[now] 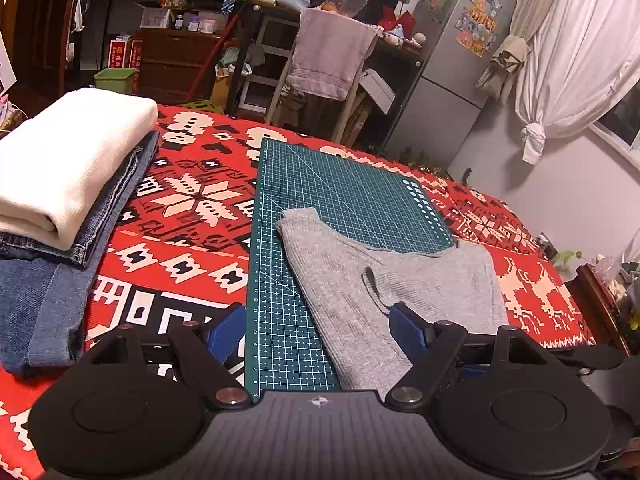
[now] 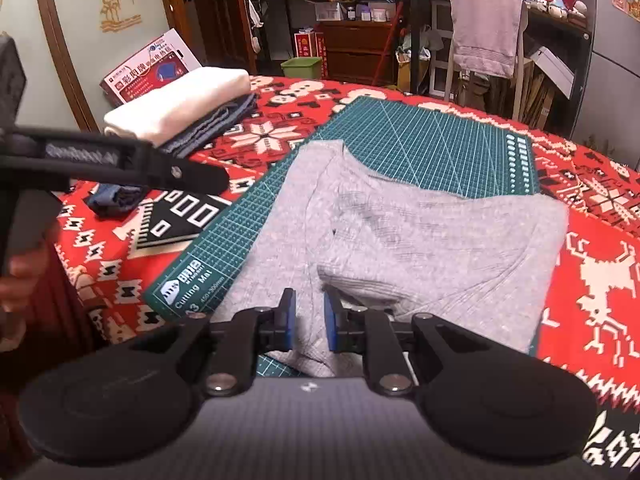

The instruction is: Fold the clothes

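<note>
Left wrist view: set low and close over the near edge of the green gridded cutting mat (image 1: 340,184), facing across the red patterned cloth (image 1: 192,208) toward the cluttered shelves. Right wrist view: equally low, further right, angled leftward. Both share the mat and the folded grey ribbed garment (image 2: 420,240).

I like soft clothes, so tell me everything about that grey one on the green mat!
The grey garment looks like soft ribbed knit. It lies flat and partly folded, with one layer doubled over. It sits mostly on the green cutting mat, its right edge spilling onto the red patterned blanket. The right claw is at its near edge.
</note>
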Demonstrator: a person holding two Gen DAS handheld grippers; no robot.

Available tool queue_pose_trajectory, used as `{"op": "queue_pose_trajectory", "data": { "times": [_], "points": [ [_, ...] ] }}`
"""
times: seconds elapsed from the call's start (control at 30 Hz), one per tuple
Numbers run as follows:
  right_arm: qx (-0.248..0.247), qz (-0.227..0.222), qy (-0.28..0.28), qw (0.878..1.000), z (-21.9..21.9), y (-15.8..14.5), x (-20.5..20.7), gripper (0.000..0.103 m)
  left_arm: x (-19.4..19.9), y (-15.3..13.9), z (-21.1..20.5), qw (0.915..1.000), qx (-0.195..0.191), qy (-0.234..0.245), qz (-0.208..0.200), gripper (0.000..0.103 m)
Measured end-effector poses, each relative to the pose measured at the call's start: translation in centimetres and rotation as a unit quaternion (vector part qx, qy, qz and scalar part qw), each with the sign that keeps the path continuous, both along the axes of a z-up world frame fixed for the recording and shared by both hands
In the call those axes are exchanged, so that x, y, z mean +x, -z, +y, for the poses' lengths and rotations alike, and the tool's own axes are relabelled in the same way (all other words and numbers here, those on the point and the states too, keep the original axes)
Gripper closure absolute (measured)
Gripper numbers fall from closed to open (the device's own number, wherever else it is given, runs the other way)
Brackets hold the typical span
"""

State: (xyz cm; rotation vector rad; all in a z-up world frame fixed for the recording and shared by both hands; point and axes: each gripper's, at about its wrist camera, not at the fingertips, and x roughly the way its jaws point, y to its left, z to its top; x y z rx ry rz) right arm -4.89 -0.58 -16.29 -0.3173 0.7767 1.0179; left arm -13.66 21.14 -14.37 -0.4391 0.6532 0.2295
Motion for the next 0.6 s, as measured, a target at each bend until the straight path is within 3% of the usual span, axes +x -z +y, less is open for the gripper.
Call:
{"op": "queue_pose_trajectory", "data": {
  "times": [0.2,0.4,0.6],
  "points": [
    [0.0,-0.026,0.021,0.999,1.0,0.6,1.7,0.086,-0.2,-0.1,0.2,1.0,-0.001,-0.007,0.0,0.026],
    [-0.018,-0.043,0.005,0.999,2.3,1.1,2.3,0.079,-0.1,0.0,0.3,1.0,-0.002,-0.007,0.002,0.026],
    [-0.036,-0.067,-0.003,0.997,2.9,2.1,2.1,0.082,-0.1,0.2,0.3,0.9999,-0.003,-0.009,0.007,0.025]
  ]
}}
